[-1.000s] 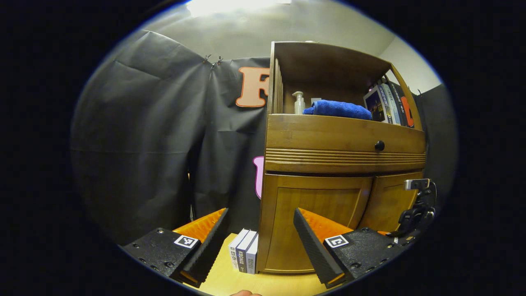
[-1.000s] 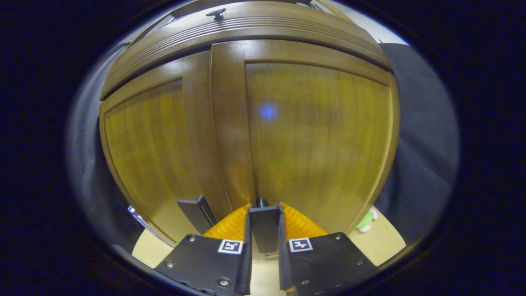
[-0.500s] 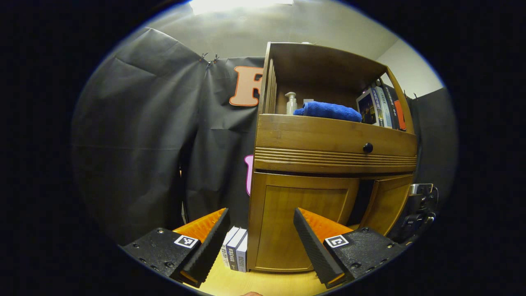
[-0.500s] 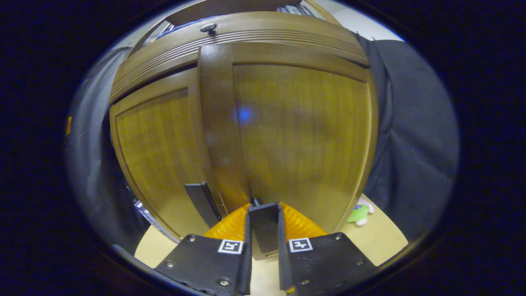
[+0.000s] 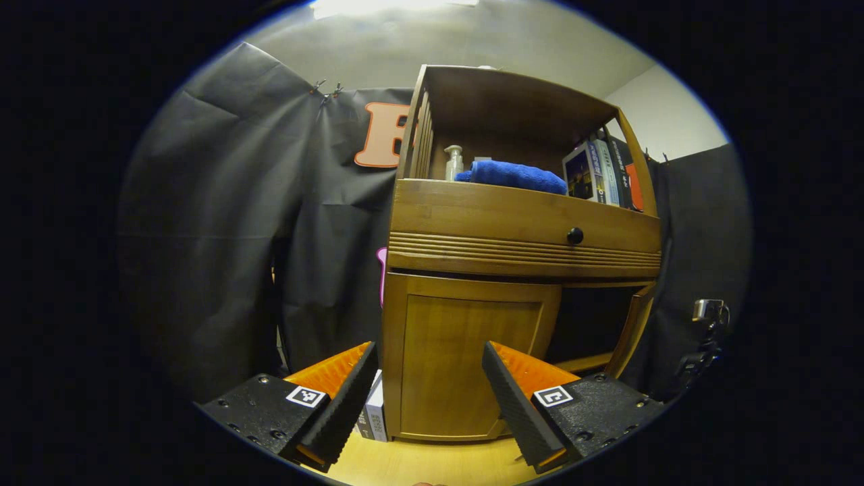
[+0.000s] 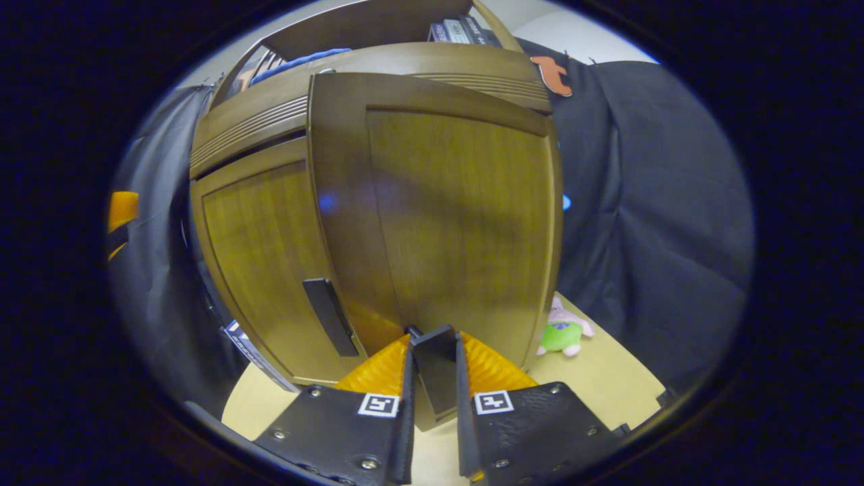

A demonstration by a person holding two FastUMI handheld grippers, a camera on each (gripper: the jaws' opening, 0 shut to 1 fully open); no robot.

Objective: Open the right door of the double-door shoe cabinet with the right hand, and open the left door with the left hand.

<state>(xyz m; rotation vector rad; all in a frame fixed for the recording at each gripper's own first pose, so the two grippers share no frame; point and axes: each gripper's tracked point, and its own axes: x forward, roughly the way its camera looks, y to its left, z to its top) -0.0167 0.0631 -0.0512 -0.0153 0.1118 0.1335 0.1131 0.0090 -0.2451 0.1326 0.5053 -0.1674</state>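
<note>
Right gripper view shows the right claw [image 6: 432,378] clenched on the right door's handle [image 6: 435,368], door [image 6: 459,216] swung partly open. Left claw [image 5: 425,391] hangs released near the shut left door [image 5: 466,364]; next it likely must reach that door's handle [image 6: 329,316].

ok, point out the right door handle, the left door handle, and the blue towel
right door handle [image 6: 435,364], right gripper view, on its flat face between the fingers
left door handle [image 6: 329,317], right gripper view, mid-bar
blue towel [image 5: 513,175], left gripper view, front fold

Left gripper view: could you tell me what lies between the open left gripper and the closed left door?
In the left gripper view nothing lies between the left gripper and the left door, just bare wooden floor.
</note>
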